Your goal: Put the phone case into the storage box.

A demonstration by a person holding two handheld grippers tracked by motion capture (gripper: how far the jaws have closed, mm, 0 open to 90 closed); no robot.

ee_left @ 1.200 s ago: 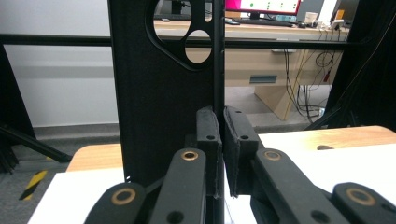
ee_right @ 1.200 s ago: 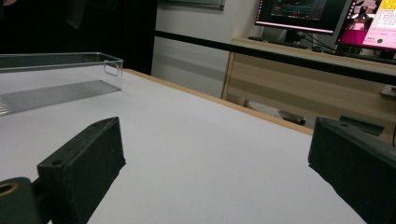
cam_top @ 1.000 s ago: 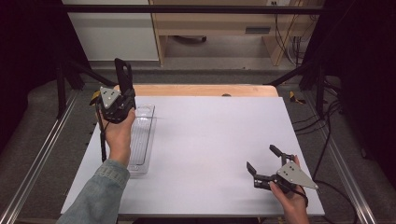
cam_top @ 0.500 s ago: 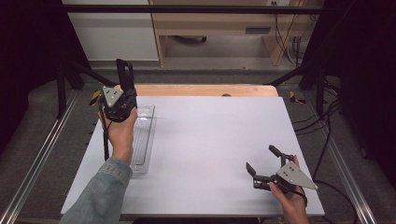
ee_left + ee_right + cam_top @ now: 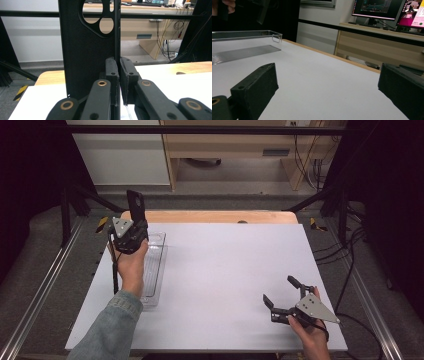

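Note:
My left gripper (image 5: 138, 224) is raised over the far end of a clear plastic tray (image 5: 155, 270) at the table's left. It is shut on a flat black plate (image 5: 135, 205) that stands upright. In the left gripper view the jaws (image 5: 119, 68) pinch the right edge of the black plate (image 5: 85, 50), which has round holes near its top. My right gripper (image 5: 278, 289) rests low near the front right of the white table and is open with nothing between its fingers. In the right gripper view the gripper (image 5: 327, 82) looks across the table toward the clear tray (image 5: 247, 35).
The white tabletop (image 5: 230, 270) has a wooden strip (image 5: 210, 216) along its far edge. Metal rails (image 5: 40, 290) run down both sides. A wooden desk (image 5: 382, 47) with monitors (image 5: 377, 8) stands beyond the table, and cables (image 5: 350, 245) hang at the right.
My left gripper with the black plate has drifted slightly to the right. The right gripper has barely moved.

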